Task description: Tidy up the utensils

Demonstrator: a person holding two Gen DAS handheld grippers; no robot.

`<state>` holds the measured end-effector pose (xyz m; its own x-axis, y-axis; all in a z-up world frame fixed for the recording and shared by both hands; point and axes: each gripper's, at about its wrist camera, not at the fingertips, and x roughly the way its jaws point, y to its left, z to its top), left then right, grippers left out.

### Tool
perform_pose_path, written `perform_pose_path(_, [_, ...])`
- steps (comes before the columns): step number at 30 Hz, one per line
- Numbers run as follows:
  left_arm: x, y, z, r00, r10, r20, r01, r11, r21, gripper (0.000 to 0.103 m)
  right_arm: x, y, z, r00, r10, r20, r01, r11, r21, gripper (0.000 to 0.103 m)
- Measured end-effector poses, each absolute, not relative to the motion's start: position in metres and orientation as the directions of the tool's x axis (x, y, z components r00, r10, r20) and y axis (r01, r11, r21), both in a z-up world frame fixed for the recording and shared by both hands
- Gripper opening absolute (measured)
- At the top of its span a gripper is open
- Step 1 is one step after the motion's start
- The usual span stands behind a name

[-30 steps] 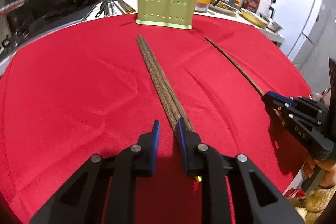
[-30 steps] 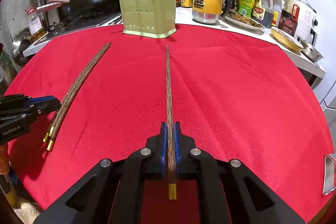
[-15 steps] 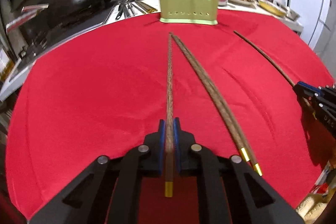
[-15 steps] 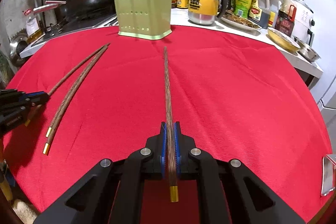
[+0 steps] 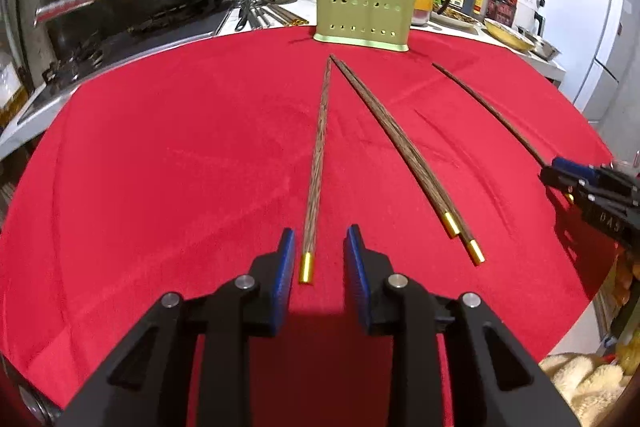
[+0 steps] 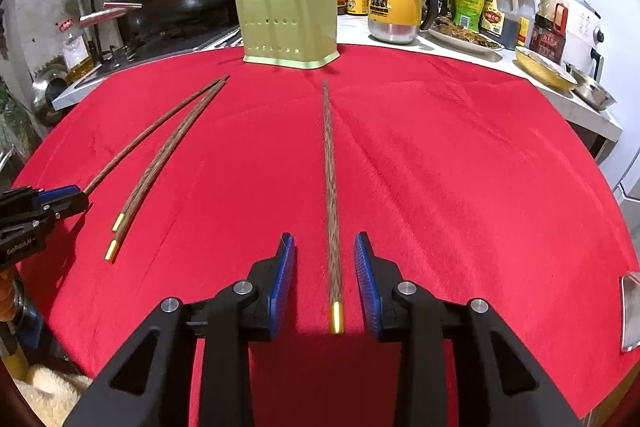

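Both tools have just opened: the left tool (image 5: pixel 318 253) and the right tool (image 6: pixel 325 259) each have a brown wooden chopstick (image 5: pixel 318 155) lying loose between the pads. "GenRobot.AI" is written on the left tool.

Both grippers, left gripper (image 5: pixel 318 255) and right gripper (image 6: pixel 325 259), are showing black angular linkage arms, silver pivot screws behind the jaws, blue ribbed pads (image 6: pixel 366 279) lining them inside.

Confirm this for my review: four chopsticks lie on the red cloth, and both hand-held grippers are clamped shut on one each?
Not quite. Four chopsticks do lie on the red cloth, but both wrist views show open jaws: the left hand-held gripper and the right hand-held gripper each merely straddle a chopstick, unclamped.
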<state>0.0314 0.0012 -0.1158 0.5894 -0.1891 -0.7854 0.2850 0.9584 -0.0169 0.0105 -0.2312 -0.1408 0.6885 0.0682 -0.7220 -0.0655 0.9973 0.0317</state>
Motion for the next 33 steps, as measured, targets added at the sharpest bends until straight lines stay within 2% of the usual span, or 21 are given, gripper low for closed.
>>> perform_pose_path(7, [0.03,-0.004,-0.118,0.61,-0.16,-0.776,0.286,0.958,0.027,0.026,0.002,-0.232,-0.142,0.702,0.095,-0.706,-0.078,0.995,0.057,0.032])
perform_pose_path(18, [0.023,-0.005,-0.119,0.621,-0.149,-0.77,0.287,0.957,0.045,0.025,-0.015,-0.237,-0.143,0.711,0.076,-0.699,-0.072,0.997,0.035,0.024])
perform_pose_path(20, [0.022,-0.006,-0.12,0.632,-0.146,-0.761,0.29,0.955,0.057,0.025,-0.019,-0.238,-0.143,0.717,0.07,-0.694,-0.069,0.997,0.03,0.02])
perform_pose_path(23, [0.024,-0.008,-0.122,0.656,-0.152,-0.739,0.299,0.952,0.07,0.021,-0.022,-0.238,-0.145,0.73,0.07,-0.68,-0.067,0.997,0.031,0.013])
perform_pose_path(25, [0.024,-0.01,-0.123,0.663,-0.146,-0.734,0.306,0.948,0.087,0.014,-0.022,-0.237,-0.146,0.739,0.069,-0.67,-0.07,0.997,0.025,0.008])
perform_pose_path(27, [0.025,-0.008,-0.123,0.673,-0.128,-0.728,0.296,0.949,0.107,0.006,-0.022,-0.234,-0.146,0.744,0.055,-0.665,-0.068,0.998,0.007,0.007])
perform_pose_path(30, [0.028,0.002,-0.118,0.657,-0.173,-0.734,0.292,0.956,0.036,0.007,-0.02,-0.235,-0.143,0.739,0.068,-0.67,-0.063,0.998,0.031,0.007])
perform_pose_path(33, [0.027,0.008,-0.099,0.7,-0.176,-0.692,0.275,0.961,0.035,0.007,-0.022,-0.236,-0.133,0.753,0.077,-0.654,-0.069,0.997,0.038,0.007])
